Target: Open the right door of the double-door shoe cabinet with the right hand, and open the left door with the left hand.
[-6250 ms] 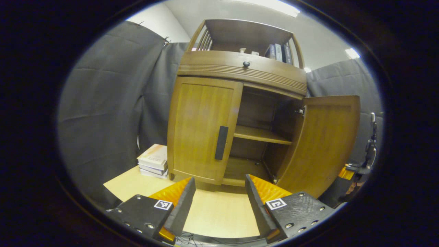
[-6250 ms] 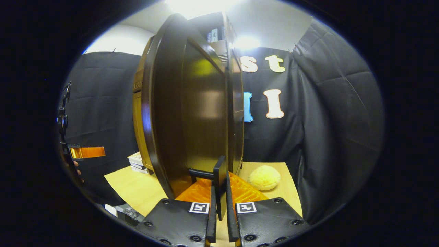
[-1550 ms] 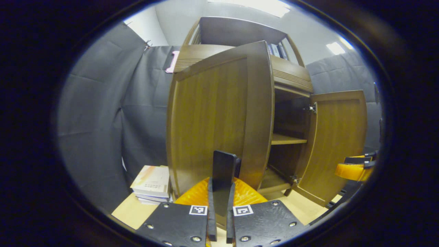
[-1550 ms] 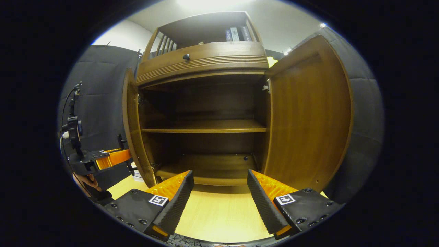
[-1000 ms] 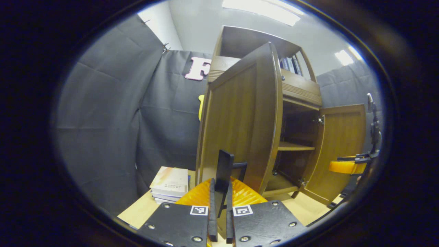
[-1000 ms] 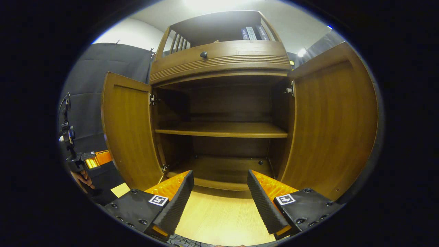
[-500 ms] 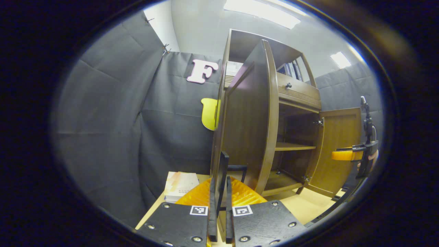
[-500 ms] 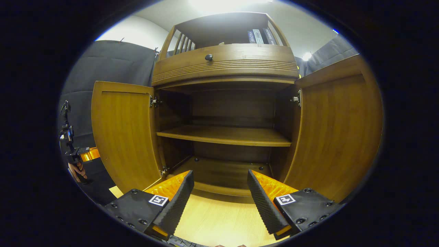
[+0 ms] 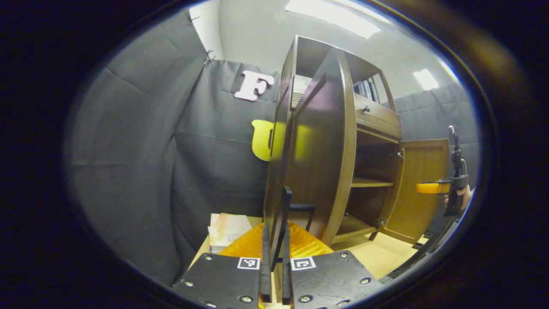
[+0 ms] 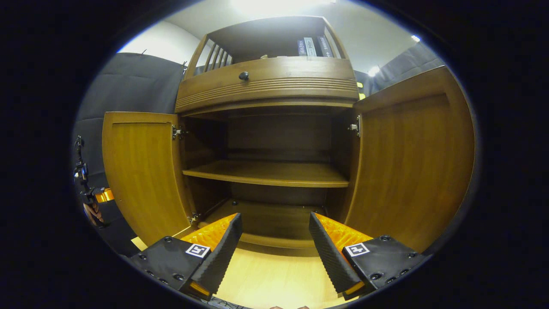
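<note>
Doors (image 10: 141,171) both swung wide on stiff hinges, rigid wood best worked by the slim bar handle (image 9: 284,214), left gripper (image 9: 274,274) clamped on it edge-on, right gripper (image 10: 274,249) spread empty before the cabinet (image 10: 274,128).

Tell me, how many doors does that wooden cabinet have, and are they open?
2, both swung open. The left door stands at the cabinet's left side, its handle clamped in the left gripper. The right door stands wide at the right side.
</note>
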Demonstrator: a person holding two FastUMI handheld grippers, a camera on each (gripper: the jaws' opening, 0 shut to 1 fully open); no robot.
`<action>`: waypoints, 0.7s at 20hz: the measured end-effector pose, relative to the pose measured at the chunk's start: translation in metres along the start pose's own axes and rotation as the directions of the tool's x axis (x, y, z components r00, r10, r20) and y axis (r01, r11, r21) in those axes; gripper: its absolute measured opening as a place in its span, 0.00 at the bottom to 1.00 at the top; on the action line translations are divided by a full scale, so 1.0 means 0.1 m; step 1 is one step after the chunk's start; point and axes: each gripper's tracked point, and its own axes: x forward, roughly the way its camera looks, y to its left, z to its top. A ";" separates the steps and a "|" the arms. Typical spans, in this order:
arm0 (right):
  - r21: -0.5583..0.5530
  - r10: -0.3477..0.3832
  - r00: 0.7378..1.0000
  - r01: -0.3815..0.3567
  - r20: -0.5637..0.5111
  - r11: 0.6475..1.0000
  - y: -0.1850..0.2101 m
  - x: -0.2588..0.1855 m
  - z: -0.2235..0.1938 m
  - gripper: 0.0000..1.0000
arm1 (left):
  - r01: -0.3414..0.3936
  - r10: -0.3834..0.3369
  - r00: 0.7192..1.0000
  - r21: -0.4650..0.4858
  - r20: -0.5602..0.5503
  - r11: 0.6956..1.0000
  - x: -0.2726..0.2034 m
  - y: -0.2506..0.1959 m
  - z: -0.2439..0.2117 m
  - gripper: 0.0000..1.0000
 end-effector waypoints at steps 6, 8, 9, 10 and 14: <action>0.013 -0.012 1.000 0.012 0.023 1.000 -0.10 -0.01 0.02 0.94 | -0.059 0.059 0.998 0.014 -0.007 0.998 -0.22 -0.01 0.07 0.13; 0.013 0.001 1.000 -0.001 0.026 1.000 -0.11 -0.06 0.01 0.94 | -0.094 0.094 0.996 0.009 -0.007 0.996 -0.38 -0.04 0.13 0.13; 0.013 0.009 0.999 -0.009 0.034 1.000 -0.10 -0.09 0.03 0.94 | -0.117 0.117 0.993 0.007 -0.001 0.993 -0.46 -0.06 0.20 0.12; 0.007 0.014 0.999 -0.015 0.039 1.000 -0.10 -0.13 0.06 0.94 | -0.150 0.150 0.989 0.007 0.007 0.989 -0.56 -0.07 0.28 0.12; -0.007 0.033 0.998 -0.033 0.056 0.999 -0.08 -0.26 0.14 0.94 | -0.253 0.253 0.965 0.002 0.068 0.967 -1.00 -0.22 0.76 0.11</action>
